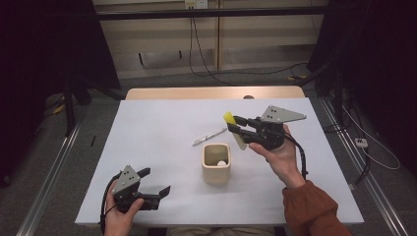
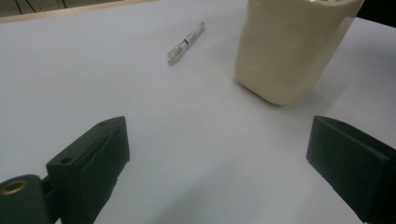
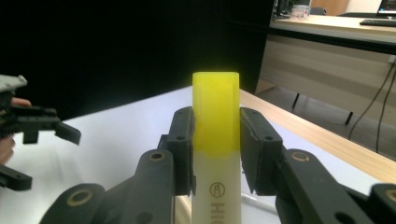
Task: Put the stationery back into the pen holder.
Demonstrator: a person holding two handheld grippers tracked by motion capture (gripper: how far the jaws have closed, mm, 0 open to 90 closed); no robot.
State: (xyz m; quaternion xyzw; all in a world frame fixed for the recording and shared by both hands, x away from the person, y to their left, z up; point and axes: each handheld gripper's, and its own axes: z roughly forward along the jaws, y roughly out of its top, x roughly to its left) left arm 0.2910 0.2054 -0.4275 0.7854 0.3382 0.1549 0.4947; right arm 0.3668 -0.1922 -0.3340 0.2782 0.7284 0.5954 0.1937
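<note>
**Highlighter in the right gripper, up over the cup**

Right gripper had its fingers clamped on the highlighter, yellow cap up, held above the tabletop just right of the beige cup w/ something white inside. Left gripper sat near the front-left corner, fingers wide apart, nothing in them. Clear pen lay behind the cup, approx mid-tabletop.

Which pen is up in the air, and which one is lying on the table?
The yellow-capped highlighter is in the air, clamped in the right gripper above the beige cup. The clear pen lies flat on the white table, with nothing holding it.
</note>
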